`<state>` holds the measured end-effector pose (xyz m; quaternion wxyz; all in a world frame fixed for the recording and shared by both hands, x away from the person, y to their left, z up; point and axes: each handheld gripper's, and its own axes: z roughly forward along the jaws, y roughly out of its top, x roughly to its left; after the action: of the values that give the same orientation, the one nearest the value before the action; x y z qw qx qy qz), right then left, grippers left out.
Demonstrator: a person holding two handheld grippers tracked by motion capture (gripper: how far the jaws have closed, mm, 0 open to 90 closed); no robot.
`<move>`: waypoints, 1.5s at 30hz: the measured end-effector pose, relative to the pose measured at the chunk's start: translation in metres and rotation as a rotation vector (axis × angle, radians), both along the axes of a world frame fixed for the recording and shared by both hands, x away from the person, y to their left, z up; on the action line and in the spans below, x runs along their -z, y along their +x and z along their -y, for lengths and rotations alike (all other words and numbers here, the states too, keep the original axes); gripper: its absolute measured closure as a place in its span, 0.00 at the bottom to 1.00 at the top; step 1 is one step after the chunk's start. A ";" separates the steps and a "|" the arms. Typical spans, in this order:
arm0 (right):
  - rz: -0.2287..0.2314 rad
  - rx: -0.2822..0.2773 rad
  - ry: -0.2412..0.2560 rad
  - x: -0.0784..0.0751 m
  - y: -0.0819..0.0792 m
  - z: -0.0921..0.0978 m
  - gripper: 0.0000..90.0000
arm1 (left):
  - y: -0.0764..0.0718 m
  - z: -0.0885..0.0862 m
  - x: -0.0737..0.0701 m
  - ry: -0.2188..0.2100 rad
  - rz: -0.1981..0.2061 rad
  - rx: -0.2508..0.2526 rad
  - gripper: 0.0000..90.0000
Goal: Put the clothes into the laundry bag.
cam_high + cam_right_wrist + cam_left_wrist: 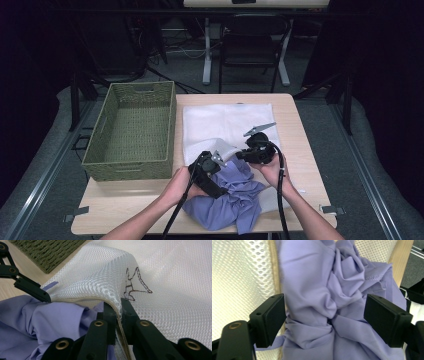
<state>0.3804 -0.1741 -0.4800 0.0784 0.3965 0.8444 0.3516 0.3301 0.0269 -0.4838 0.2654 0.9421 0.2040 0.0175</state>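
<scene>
Two grippers work together near the front edge of the table (300, 120). My right gripper (119, 305) pinches the rim of the mesh bag (175, 277) and lifts it so the mouth stays open. My left gripper (325, 316) has its jaws wide, one on each side of the bunched purple shirt (317, 290), not yet closed on it. I think I should squeeze a fat fold, then push it deep under the raised rim. I must keep the rim high. The basket (131, 131) sits at the left edge.

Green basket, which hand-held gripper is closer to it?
Left. The left hand-held gripper is just off the green basket's near right corner; the right hand-held gripper is farther right, over the mesh bag.
</scene>
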 end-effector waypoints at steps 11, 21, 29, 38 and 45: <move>-0.002 -0.018 -0.016 0.000 -0.001 -0.002 0.95 | -0.010 0.012 0.027 0.065 -0.002 0.010 0.29; -0.022 -0.031 -0.023 0.002 -0.001 -0.004 0.94 | -0.008 0.020 0.050 0.082 0.010 0.006 0.68; -0.015 -0.034 -0.023 -0.001 -0.004 -0.004 0.95 | -0.008 0.021 0.045 0.053 0.070 0.002 0.94; 0.010 -0.043 0.032 -0.017 -0.008 -0.001 0.95 | 0.005 0.023 0.011 -0.019 0.137 -0.062 0.94; -0.012 -0.048 0.000 -0.007 -0.007 -0.001 0.95 | 0.017 0.023 0.036 -0.028 0.060 -0.097 0.91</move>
<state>0.3735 -0.1729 -0.4727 0.0650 0.3781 0.8541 0.3512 0.3473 0.0042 -0.5198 0.2835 0.9263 0.2419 0.0556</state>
